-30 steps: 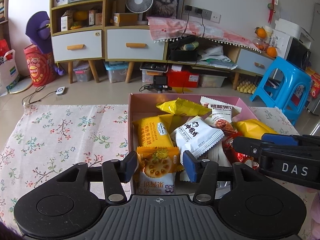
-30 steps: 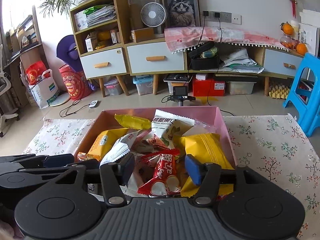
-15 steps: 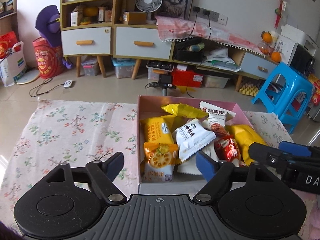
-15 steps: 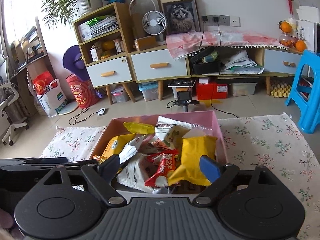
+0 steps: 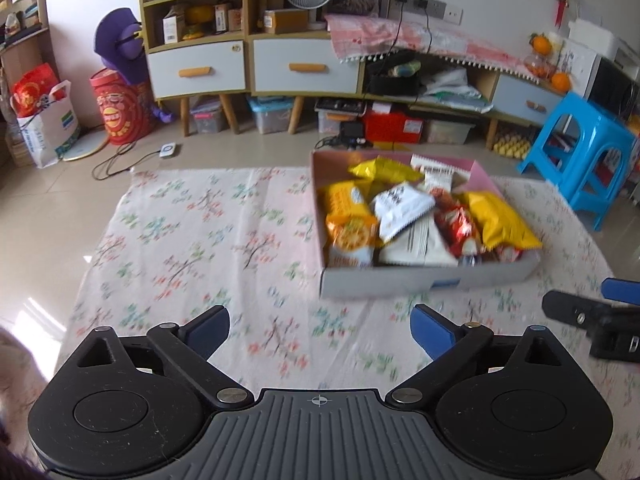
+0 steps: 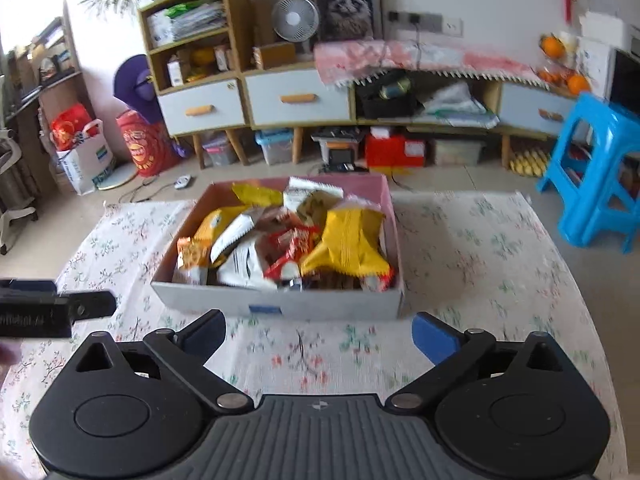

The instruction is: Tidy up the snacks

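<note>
Two grippers hang back from a heaped cardboard snack box (image 5: 424, 278): the left gripper (image 5: 320, 330) sees it ahead and to its right, the right gripper (image 6: 318, 334) dead ahead. Both sets of jaws have just been opening and stand wide, nothing between them. Packets such as the yellow chip bag (image 6: 348, 248) ride above the rim, so a careless nudge could spill them onto the floral tablecloth (image 5: 192, 240). Beyond it are a tiled floor, drawer cabinets (image 5: 248, 66) and a blue plastic stool (image 6: 596, 176).

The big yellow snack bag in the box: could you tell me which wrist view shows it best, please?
The right wrist view: there the yellow bag faces the camera near the frame's centre, upright in the box, with its back seam visible. The left wrist view shows the bag obliquely, off to the right.
</note>
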